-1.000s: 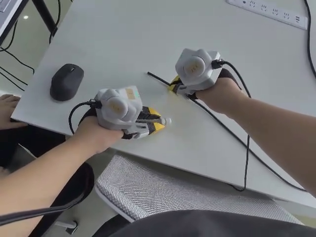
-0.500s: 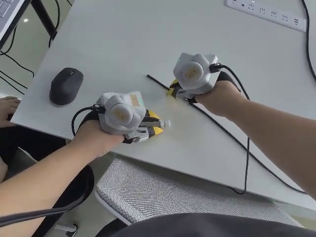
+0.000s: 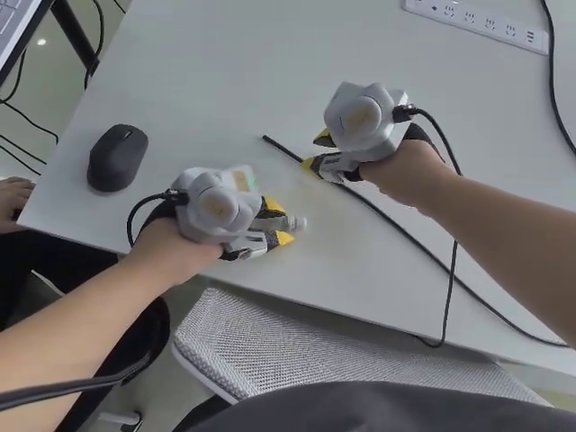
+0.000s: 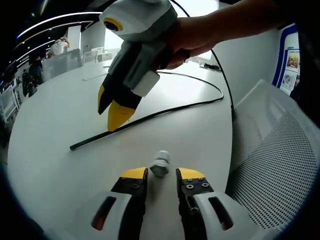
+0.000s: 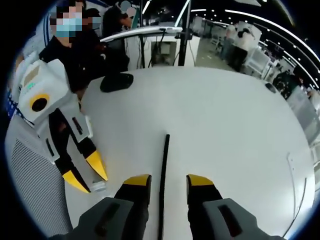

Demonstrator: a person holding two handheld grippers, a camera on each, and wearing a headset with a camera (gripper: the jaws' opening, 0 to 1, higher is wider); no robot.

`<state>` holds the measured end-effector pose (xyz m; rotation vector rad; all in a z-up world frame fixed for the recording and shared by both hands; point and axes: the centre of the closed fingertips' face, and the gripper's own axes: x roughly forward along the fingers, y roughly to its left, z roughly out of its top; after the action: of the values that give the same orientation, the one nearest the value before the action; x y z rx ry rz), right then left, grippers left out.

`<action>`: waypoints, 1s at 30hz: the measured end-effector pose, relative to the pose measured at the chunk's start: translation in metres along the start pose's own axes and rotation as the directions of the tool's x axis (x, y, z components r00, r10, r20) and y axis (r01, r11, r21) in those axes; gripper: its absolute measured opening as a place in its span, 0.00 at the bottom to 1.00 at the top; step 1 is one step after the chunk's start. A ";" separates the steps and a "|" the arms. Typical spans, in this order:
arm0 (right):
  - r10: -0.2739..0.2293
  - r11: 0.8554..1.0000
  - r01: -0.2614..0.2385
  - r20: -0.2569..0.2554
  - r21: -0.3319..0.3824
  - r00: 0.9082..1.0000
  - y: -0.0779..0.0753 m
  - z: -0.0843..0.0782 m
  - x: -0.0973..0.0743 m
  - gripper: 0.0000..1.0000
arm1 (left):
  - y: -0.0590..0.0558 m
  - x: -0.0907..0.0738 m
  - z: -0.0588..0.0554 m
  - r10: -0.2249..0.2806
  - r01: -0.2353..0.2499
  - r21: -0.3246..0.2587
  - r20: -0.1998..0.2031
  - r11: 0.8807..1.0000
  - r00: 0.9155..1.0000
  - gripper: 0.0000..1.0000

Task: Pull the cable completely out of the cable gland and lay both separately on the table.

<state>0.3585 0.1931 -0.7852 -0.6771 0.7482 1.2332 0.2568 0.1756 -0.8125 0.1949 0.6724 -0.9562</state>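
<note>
The small white cable gland (image 3: pixel 295 222) lies on the white table (image 3: pixel 207 72) near its front edge, apart from the cable. My left gripper (image 3: pixel 281 224) is open, and the gland (image 4: pixel 160 163) sits just at the gap between its yellow tips (image 4: pixel 162 174) without being squeezed. The thin black cable (image 3: pixel 286 150) lies flat and runs from its free end back to the right. My right gripper (image 3: pixel 315 150) hovers open over that end, with the cable (image 5: pixel 164 160) passing loosely between its jaws (image 5: pixel 168 181).
A black mouse (image 3: pixel 117 156) rests at the table's left. A white power strip (image 3: pixel 472 20) lies along the far right edge. A grey mesh chair (image 3: pixel 270 351) stands below the front edge. The right gripper's own lead (image 3: pixel 450 243) drapes over the table.
My right gripper's jaws have spread apart and it has lifted slightly off the cable end. The left gripper and the gland stay about where they were.
</note>
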 end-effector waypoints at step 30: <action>-0.129 0.984 0.090 0.256 0.156 0.958 0.022 -0.004 -0.146 0.54 | -0.018 -0.038 0.045 0.013 0.000 -0.112 0.112 0.994 0.994 0.48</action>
<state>0.3131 0.1115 -0.6708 -0.4195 0.5617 1.1294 0.2477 0.1717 -0.7523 0.0436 0.6188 -0.9139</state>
